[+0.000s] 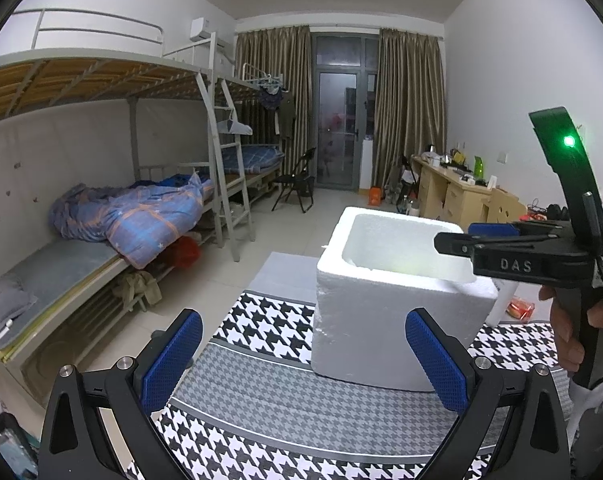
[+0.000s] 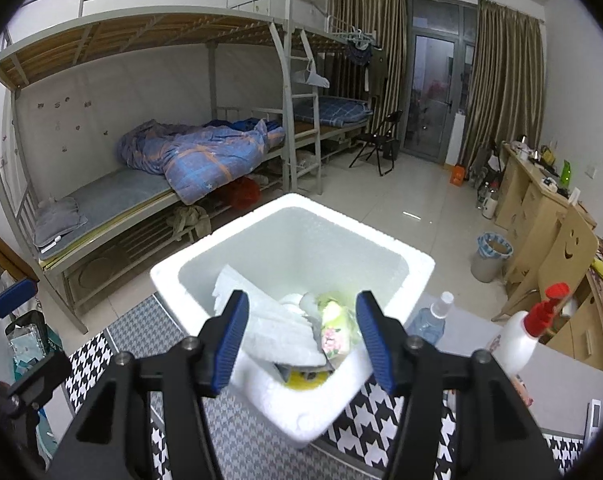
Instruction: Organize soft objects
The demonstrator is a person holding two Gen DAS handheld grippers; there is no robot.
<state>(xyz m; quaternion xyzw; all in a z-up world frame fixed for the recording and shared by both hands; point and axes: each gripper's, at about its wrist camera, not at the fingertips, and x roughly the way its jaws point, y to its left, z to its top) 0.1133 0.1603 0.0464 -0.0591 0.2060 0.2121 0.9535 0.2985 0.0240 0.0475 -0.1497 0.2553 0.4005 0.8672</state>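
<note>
White foam box [image 2: 293, 280] on our houndstooth cloth [image 1: 261, 396] holds white towel [image 2: 277, 320] and floral packet [image 2: 335, 330]. Our right gripper [image 2: 303, 340] above it, jaws apart, empty. Left gripper [image 1: 303, 360] wide, empty, beside box.

The foam box [image 2: 301, 364] is open-topped, so entry from above is free down to a white cloth [image 2: 277, 328] and a floral packet [image 2: 335, 336] covering its floor. Left of it the houndstooth surface [image 1: 261, 384] lies bare. A clear bottle [image 2: 431, 320] and spray bottle [image 2: 517, 340] crowd the right side.
</note>
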